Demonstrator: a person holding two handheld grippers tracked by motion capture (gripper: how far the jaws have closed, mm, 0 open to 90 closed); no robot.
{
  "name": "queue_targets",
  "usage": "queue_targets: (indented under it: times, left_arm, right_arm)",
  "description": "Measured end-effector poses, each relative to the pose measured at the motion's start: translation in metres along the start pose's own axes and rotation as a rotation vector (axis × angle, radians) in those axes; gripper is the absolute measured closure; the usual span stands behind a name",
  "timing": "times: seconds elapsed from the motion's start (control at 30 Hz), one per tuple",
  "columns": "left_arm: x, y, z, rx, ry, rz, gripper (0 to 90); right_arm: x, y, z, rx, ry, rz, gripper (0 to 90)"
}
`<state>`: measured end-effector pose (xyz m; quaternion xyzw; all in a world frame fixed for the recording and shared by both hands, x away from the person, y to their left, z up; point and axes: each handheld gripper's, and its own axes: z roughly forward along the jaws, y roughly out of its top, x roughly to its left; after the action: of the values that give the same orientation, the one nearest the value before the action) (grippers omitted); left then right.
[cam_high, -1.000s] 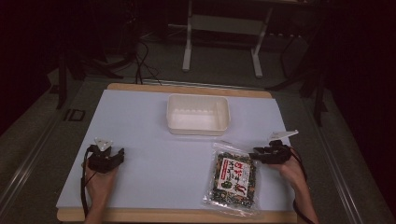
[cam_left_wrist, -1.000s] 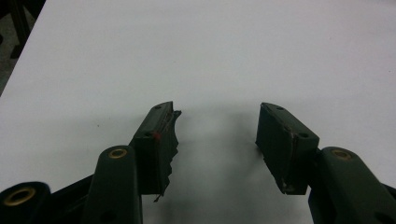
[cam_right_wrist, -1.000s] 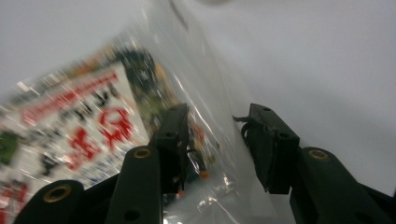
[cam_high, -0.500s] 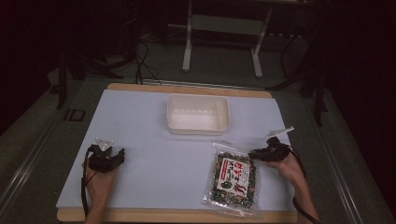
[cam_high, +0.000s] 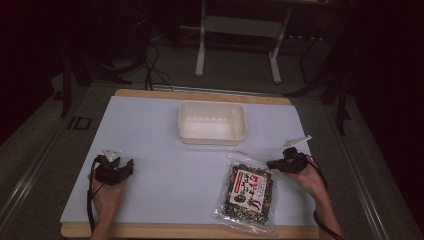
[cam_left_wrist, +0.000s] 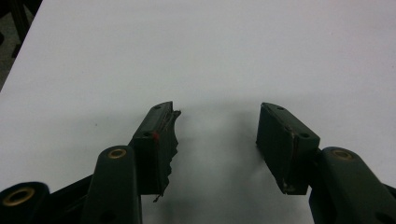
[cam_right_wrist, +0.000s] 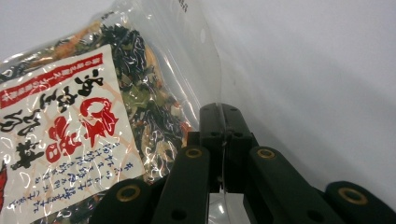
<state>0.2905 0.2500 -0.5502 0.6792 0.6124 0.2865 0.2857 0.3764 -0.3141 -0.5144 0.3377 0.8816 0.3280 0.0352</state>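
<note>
A clear bag of dried seaweed mix (cam_high: 247, 192) with a red and white label lies flat on the white table near the front right. My right gripper (cam_high: 271, 163) reaches its upper right edge from the right. In the right gripper view the jaws have just been closing and now meet on the bag's clear plastic edge (cam_right_wrist: 205, 70), right gripper (cam_right_wrist: 224, 122) shut on it. My left gripper (cam_high: 129, 166) rests on the table at the front left. Its jaws stand apart over bare table, left gripper (cam_left_wrist: 217, 135) open with nothing between them.
An empty white plastic tray (cam_high: 212, 121) stands at the middle back of the white table top (cam_high: 150, 135), just beyond the bag. A wooden board edge (cam_high: 190, 231) borders the front. Dark floor, cables and a metal stand lie behind the table.
The right gripper's jaws have closed on the bag's upper right edge, with the hand dipping slightly toward it. The left hand and gripper have stayed still.
</note>
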Motion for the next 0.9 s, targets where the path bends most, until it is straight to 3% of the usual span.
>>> queue_targets:
  times: [0.33,0.9]
  left_arm:
    - [0.0,0.0,0.0,-0.001,-0.001,-0.004,46.8]
    - [0.001,0.0,0.0,0.0,-0.004,-0.006,46.8]
  right_arm:
    - [0.006,0.006,-0.016,-0.101,0.039,-0.052,89.3]
    - [0.02,0.045,-0.029,-0.174,0.0,-0.105,89.3]
